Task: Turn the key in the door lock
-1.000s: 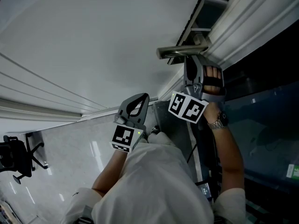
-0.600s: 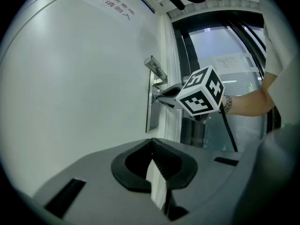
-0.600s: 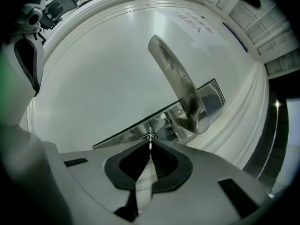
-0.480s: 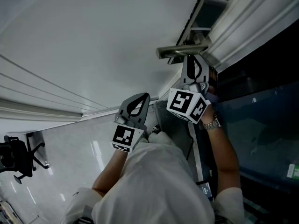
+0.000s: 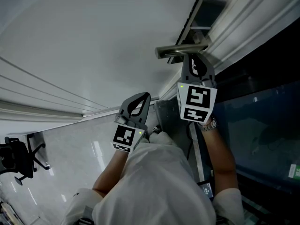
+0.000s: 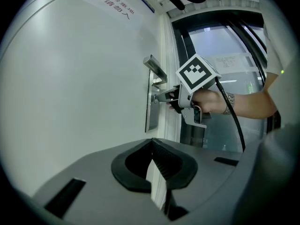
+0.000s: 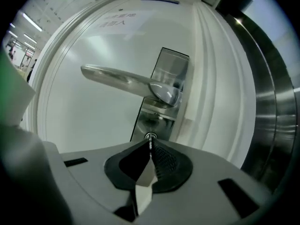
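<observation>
The white door carries a silver lever handle [image 5: 180, 50] [image 7: 126, 81] on a steel lock plate [image 7: 165, 95], with the lock cylinder [image 7: 150, 136] just below the lever. My right gripper [image 7: 150, 144] [image 5: 197, 62] points straight at that cylinder. Its jaws have just been closing and are now shut on the thin metal key [image 7: 150, 142], which sticks into the lock. In the left gripper view the right gripper [image 6: 161, 96] reaches the plate under the handle [image 6: 157, 69]. My left gripper [image 5: 139, 100] [image 6: 152, 143] hangs back from the door, shut and empty.
Ridged white door-frame moulding [image 5: 253, 18] runs just right of the lock plate, with a dark glass panel [image 5: 262, 125] beyond it. A printed notice [image 7: 115, 18] is stuck high on the door. An office chair [image 5: 16, 161] stands on the floor far left.
The right gripper has rolled about its own axis at the lock, so its marker cube now faces up squarely and hides the hand. The left gripper has stayed put.
</observation>
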`<state>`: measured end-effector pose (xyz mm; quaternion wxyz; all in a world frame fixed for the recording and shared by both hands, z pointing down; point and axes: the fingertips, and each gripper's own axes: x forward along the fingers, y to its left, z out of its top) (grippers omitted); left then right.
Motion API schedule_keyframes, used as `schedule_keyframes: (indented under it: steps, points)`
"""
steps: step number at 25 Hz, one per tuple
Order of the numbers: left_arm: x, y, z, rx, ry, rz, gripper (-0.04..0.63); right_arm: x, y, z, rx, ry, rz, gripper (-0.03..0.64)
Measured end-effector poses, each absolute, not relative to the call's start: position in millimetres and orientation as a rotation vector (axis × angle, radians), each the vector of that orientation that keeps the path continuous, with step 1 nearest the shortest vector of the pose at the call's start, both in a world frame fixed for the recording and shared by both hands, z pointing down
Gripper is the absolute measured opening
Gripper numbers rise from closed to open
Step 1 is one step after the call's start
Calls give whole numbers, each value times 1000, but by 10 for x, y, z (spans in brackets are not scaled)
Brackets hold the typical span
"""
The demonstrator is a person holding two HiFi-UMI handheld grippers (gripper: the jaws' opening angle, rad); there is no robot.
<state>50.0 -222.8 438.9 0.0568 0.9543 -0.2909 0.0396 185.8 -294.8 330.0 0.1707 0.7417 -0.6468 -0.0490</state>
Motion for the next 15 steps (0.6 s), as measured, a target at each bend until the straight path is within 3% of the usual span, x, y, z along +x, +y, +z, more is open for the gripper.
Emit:
schedule_keyframes:
  steps: [15]
  points:
    - [481,-2187,4440,2885,-881,132,6,1915,-2879,3361,2302,-2250,565,14]
